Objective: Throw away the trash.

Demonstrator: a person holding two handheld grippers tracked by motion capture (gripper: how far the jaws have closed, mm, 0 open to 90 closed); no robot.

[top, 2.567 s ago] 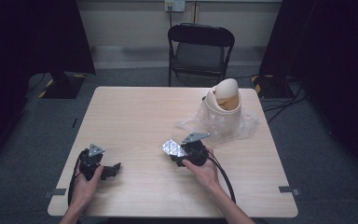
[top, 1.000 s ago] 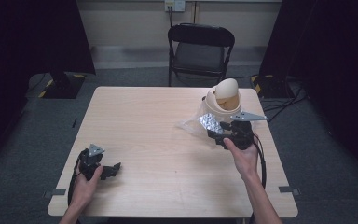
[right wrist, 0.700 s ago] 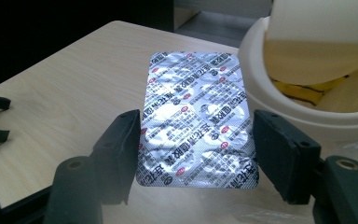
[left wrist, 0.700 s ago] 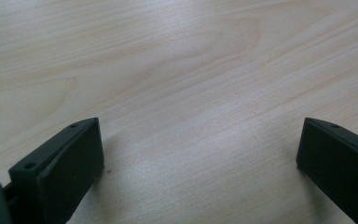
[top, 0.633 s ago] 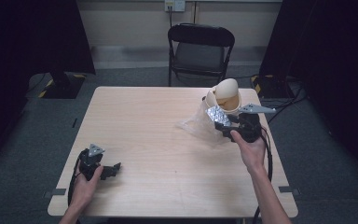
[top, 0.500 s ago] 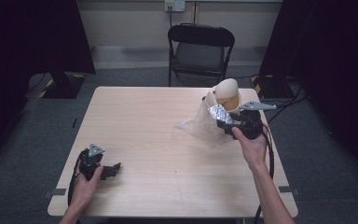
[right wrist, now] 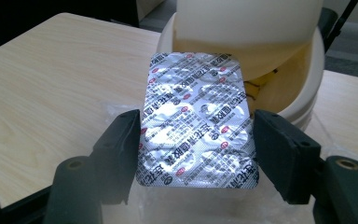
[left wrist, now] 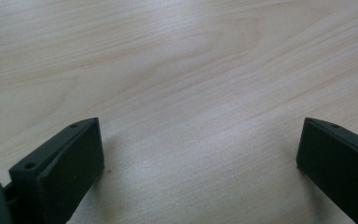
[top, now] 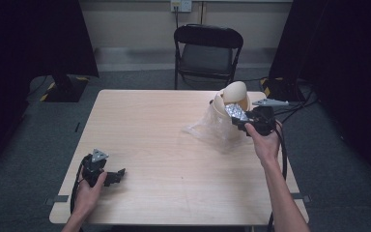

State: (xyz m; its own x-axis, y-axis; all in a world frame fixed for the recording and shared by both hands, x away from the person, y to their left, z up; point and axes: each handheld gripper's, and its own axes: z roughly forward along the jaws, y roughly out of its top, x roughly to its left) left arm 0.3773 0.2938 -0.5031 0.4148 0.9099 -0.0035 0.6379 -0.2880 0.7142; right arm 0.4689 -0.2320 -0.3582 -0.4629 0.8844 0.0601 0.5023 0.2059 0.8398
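Fingers point(left wrist: 65, 172) of the left gripper point(top: 107, 175) stand wide apart with nothing between them, lying low on the worktop point(top: 164, 145) near its front left corner in the person's left hand point(top: 88, 191). In the left gripper view, bare wood grain lies between and ahead of these fingers. The worktop's front edge lies just behind the left hand and its left edge is close beside it. From these fingers toward the right, a wide stretch of open wood runs to the far right part of the worktop.

Fingers point(right wrist: 121, 149) of the right gripper point(top: 245, 122), held in the right hand point(top: 264, 142), are clamped on the two long edges of a silver blister pack point(right wrist: 198, 121). The pack stands up between them with its printed foil side toward the gripper's camera. Directly beyond the pack, and very near it, stands a cream bin point(right wrist: 303, 88) with its domed lid point(right wrist: 247, 32) tilted, so the opening faces the fingers. Clear plastic film point(top: 207, 129) lies crumpled beneath and to the left of these fingers, around the bin's base. The worktop's right edge runs close beside the right hand, and its far edge lies just past the bin. Beyond that edge stands a black folding chair point(top: 207, 53).
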